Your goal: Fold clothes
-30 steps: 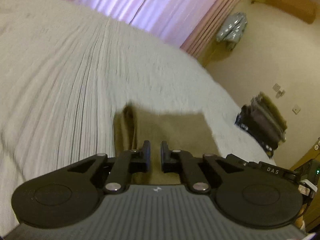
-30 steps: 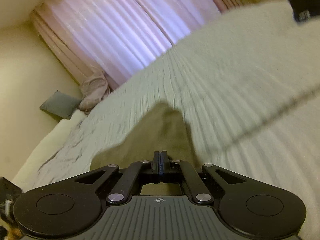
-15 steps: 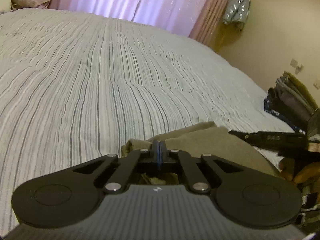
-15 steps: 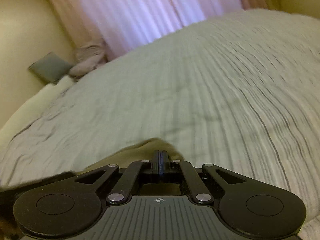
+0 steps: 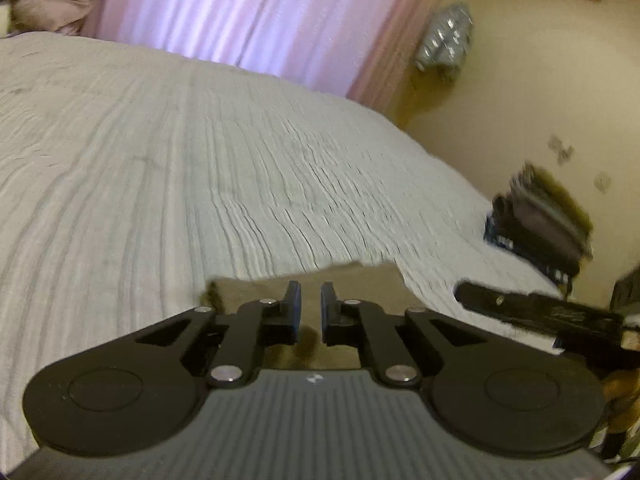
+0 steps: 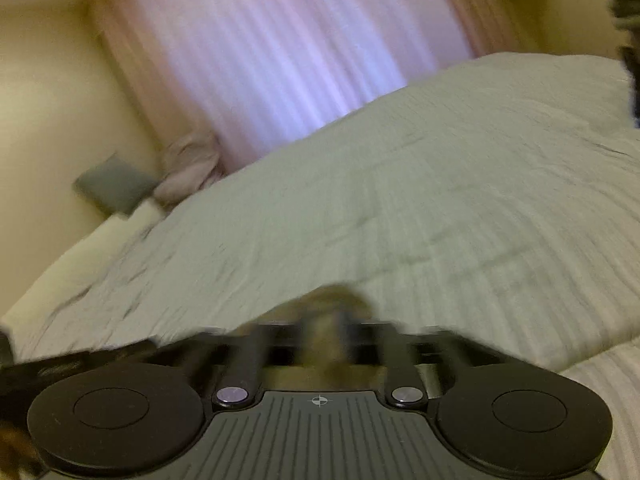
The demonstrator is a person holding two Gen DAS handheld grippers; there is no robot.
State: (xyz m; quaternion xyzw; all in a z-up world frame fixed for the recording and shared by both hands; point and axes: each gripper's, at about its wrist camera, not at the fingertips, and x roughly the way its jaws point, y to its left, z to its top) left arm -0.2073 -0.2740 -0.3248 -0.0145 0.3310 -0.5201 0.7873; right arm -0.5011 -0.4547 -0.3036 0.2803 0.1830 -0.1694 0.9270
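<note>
The left hand-held gripper (image 5: 311,307) sits at 6 o'clock with its jaws slightly parted and nothing between the pads; a folded olive-brown garment (image 5: 362,280) lies flat on the bed (image 5: 200,168) directly beneath it. The right hand-held gripper (image 5: 472,294) enters as a dark bar at 4 o'clock. A stack of folded clothes (image 5: 540,224) rests at 3 o'clock and pink curtains (image 5: 248,16) hang at 12 o'clock.

You are looking at matt black plastic gripper arms (image 5: 256,332) with shiny metal rivets (image 5: 227,373), soft olive cloth (image 5: 360,280) lying on a crinkled, ribbed bedspread (image 5: 200,168).
</note>
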